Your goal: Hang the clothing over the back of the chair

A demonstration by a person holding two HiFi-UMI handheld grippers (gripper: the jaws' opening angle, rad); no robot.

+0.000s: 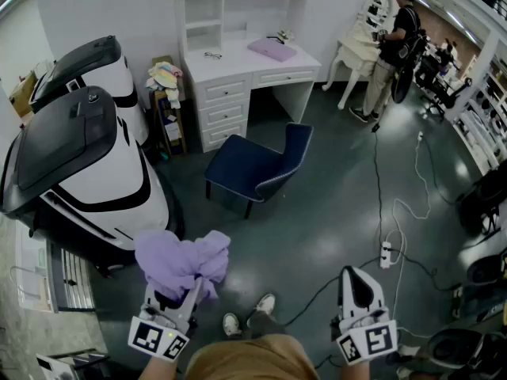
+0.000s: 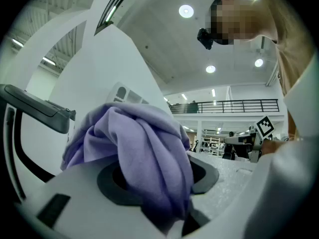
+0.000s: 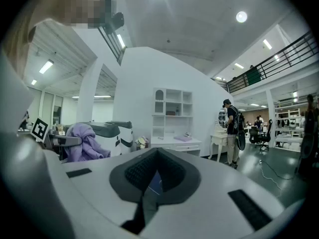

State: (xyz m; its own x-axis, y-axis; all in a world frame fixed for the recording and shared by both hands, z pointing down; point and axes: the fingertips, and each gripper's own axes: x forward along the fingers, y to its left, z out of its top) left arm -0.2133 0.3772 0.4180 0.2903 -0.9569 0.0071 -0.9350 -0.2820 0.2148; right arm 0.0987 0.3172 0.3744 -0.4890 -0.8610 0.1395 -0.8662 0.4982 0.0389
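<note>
Soft, crumpled lilac clothing point(image 1: 178, 256) bulges from the left hand-held gripper point(image 1: 188, 283) clamped on its folds, facing a padded navy chair point(image 1: 245, 165); the right hand-held gripper point(image 1: 355, 274) is closed, empty.

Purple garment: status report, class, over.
Left gripper shut on purple garment. Right gripper empty, jaws together. Blue chair ahead, back bare. Path open.
</note>
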